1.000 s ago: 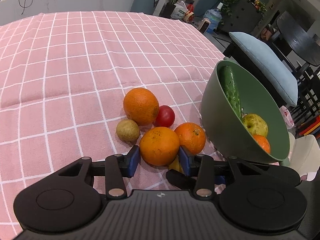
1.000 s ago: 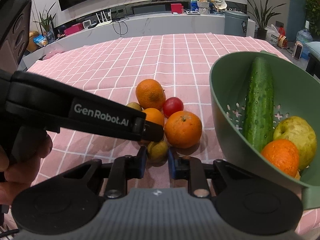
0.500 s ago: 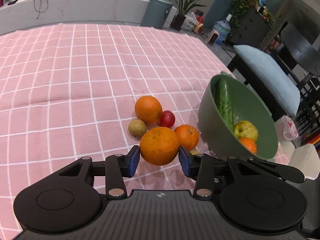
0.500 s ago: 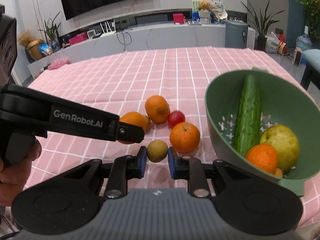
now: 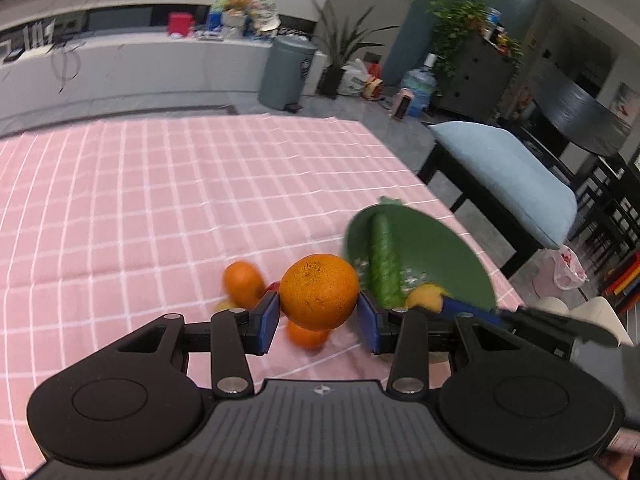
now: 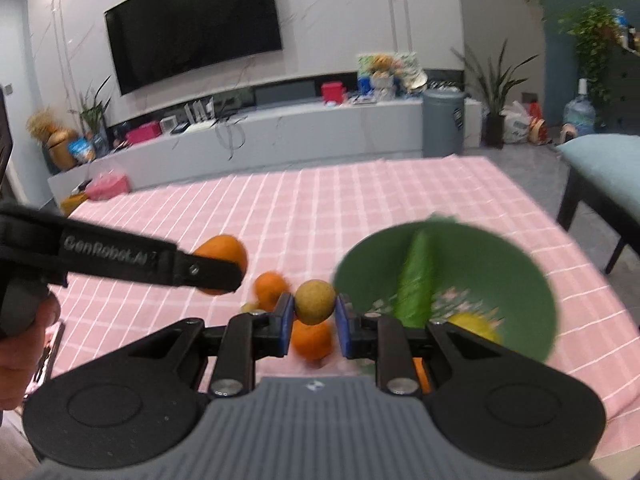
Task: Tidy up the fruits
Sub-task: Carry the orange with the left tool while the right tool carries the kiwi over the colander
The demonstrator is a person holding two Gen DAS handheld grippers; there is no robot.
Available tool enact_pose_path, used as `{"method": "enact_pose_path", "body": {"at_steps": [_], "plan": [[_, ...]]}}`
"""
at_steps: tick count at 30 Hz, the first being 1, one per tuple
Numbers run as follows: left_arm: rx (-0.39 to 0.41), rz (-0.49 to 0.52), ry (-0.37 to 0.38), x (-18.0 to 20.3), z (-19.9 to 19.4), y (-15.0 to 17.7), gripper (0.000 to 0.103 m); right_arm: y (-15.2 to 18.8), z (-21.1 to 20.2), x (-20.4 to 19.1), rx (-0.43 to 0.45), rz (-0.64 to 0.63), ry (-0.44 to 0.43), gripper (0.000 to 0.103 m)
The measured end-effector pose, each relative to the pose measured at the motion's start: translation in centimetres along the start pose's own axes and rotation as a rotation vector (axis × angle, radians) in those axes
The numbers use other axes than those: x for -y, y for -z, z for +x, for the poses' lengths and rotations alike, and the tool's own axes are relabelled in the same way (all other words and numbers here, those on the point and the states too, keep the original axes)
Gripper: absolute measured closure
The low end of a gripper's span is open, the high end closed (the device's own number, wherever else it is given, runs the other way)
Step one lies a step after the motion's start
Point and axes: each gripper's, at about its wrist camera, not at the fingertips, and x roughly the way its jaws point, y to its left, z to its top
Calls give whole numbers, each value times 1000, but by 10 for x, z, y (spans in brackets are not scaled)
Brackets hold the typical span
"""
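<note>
My left gripper [image 5: 318, 316] is shut on a large orange [image 5: 319, 291] and holds it high above the table, left of the green bowl [image 5: 444, 256]. My right gripper [image 6: 314, 322] is shut on a small brownish-yellow fruit [image 6: 315, 301], also lifted, left of the bowl [image 6: 508, 264]. The left gripper [image 6: 218, 276] with its orange [image 6: 224, 250] shows in the right wrist view. The bowl holds a cucumber [image 5: 383, 258] and a yellow fruit [image 5: 424, 295]. Two oranges [image 5: 242, 282] [image 5: 306, 334] lie on the cloth below.
The pink checked tablecloth [image 5: 160, 208] covers the table. A blue-cushioned bench [image 5: 504, 176] stands beyond the table's right edge. A grey bin [image 5: 286, 72] and a long white cabinet [image 6: 280, 136] stand behind the table.
Both grippers have risen well above the table with their fruit. The view now takes in more of the room, and the bowl looks smaller and lower.
</note>
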Motion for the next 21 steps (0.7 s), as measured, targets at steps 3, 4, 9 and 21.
{"method": "enact_pose_path", "body": {"at_steps": [3, 4, 9, 21], "plan": [[-3, 41, 19, 19, 9, -9, 55, -10, -10, 21, 19, 16, 24, 85], [-8, 56, 21, 25, 13, -12, 55, -14, -12, 28, 22, 14, 33, 85], [-50, 141, 20, 50, 41, -21, 55, -29, -11, 60, 5, -15, 70, 85], [-199, 325, -76, 85, 100, -17, 55, -33, 45, 100, -167, -123, 87, 85]]}}
